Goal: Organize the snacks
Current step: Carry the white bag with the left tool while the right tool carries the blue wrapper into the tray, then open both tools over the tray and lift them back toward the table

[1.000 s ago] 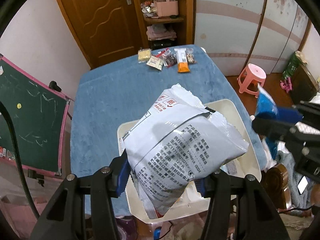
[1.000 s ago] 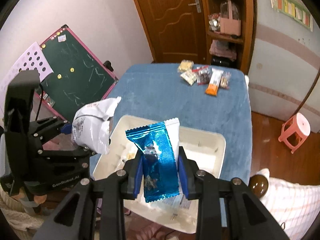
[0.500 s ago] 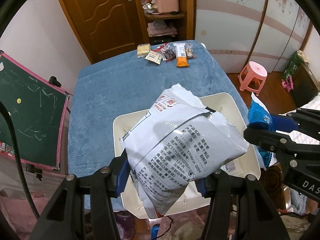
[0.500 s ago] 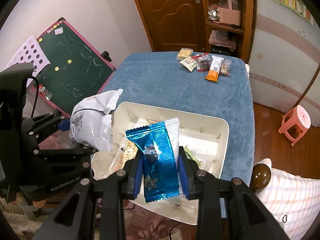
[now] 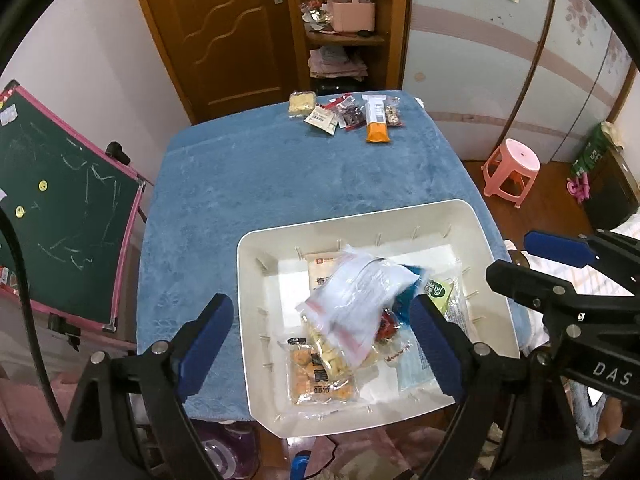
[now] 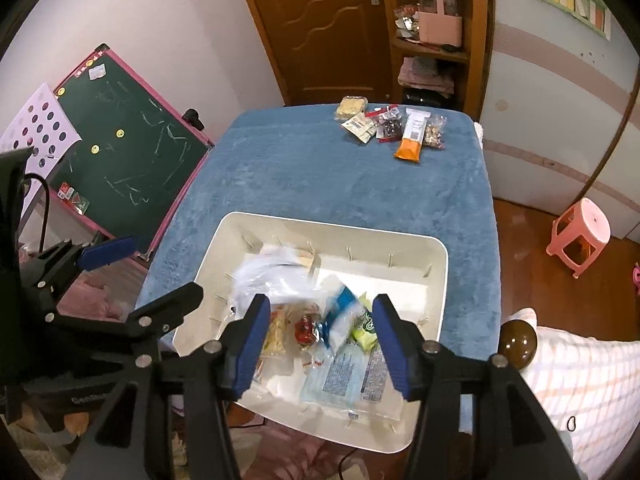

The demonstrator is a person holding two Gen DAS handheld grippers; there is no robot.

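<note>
Your left gripper (image 5: 320, 328) hangs wide apart, gripping nothing, with the white bag (image 5: 356, 300) blurred between its fingers, low in the tray (image 5: 476, 220). Your right gripper (image 6: 320, 344) also gapes, the blue packet (image 6: 340, 312) at frame center.

The left black two-finger gripper with blue pads (image 5: 320, 336) fills the lower frame, jaws spread wide, empty. The right black blue-padded gripper (image 6: 320, 346) likewise gapes, lower centre.
</note>
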